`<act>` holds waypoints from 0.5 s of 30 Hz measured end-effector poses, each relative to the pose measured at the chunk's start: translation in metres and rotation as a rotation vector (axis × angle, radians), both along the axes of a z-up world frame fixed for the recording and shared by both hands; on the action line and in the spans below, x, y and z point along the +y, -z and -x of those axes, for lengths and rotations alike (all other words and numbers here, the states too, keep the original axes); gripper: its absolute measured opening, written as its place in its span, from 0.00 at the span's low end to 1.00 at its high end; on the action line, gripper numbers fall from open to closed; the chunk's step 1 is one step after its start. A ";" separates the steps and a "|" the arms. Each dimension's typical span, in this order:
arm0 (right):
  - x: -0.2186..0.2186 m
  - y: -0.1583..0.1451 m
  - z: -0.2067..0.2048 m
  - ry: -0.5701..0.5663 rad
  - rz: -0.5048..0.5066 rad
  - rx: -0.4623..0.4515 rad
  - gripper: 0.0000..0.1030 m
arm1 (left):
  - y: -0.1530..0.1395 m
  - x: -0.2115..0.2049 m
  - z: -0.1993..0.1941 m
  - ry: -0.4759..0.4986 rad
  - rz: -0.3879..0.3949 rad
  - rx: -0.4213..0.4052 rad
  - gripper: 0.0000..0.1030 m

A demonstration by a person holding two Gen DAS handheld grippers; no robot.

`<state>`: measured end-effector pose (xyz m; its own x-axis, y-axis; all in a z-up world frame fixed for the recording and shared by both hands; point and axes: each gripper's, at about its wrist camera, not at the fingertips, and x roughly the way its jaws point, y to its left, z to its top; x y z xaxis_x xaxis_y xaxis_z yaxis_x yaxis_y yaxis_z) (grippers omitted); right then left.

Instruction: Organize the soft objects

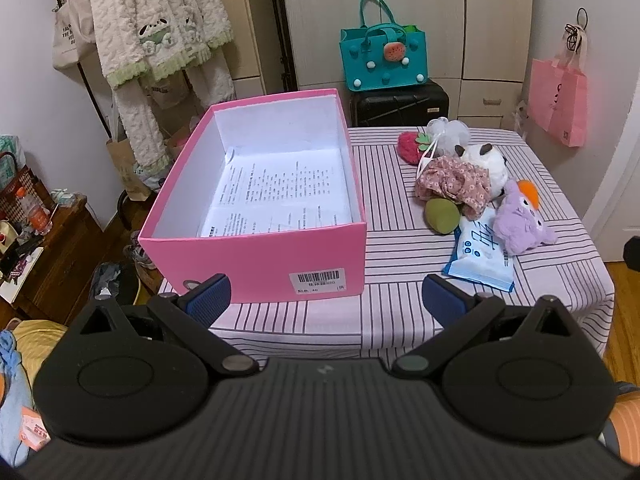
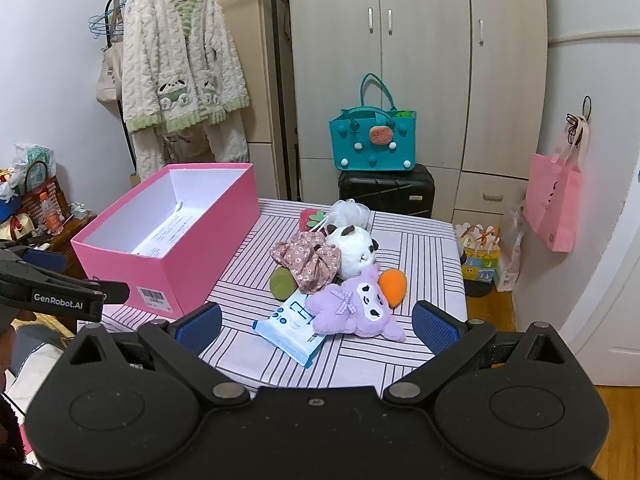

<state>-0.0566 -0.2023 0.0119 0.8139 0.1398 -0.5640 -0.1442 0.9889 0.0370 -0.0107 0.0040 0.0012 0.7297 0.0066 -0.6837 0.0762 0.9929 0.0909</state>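
An open pink box [image 1: 256,256] [image 2: 160,268] stands on the left of the striped table, with only printed paper [image 1: 280,196] inside. To its right lies a heap of soft things: a purple plush [image 1: 520,220] [image 2: 356,308], a white panda plush [image 2: 352,248], a floral scrunchie [image 1: 456,188] [image 2: 308,260], a green sponge [image 1: 442,216], an orange sponge [image 2: 394,282], a red strawberry plush [image 1: 408,146], a white mesh puff [image 2: 350,210] and a blue wipes pack [image 1: 482,258] [image 2: 290,330]. My left gripper [image 1: 326,300] is open before the box. My right gripper [image 2: 318,324] is open just short of the purple plush.
The table [image 1: 400,320] has a striped cloth and drops off at front and right. Behind it a teal bag [image 2: 374,142] sits on a black suitcase [image 2: 386,190]. A fleece robe [image 2: 180,64] hangs at the left, a pink bag [image 2: 554,204] at the right. The left gripper's body [image 2: 60,284] shows at the left edge.
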 end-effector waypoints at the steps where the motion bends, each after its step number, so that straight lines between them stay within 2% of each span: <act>1: 0.000 0.000 0.000 -0.001 -0.001 0.000 1.00 | 0.000 0.000 0.000 0.001 -0.002 0.000 1.00; 8: -0.003 -0.001 0.002 0.007 -0.020 -0.012 1.00 | 0.000 -0.001 0.004 -0.002 -0.011 -0.029 1.00; 15: -0.010 0.002 0.013 0.040 -0.063 -0.095 1.00 | 0.000 0.002 0.010 -0.007 0.028 -0.097 1.00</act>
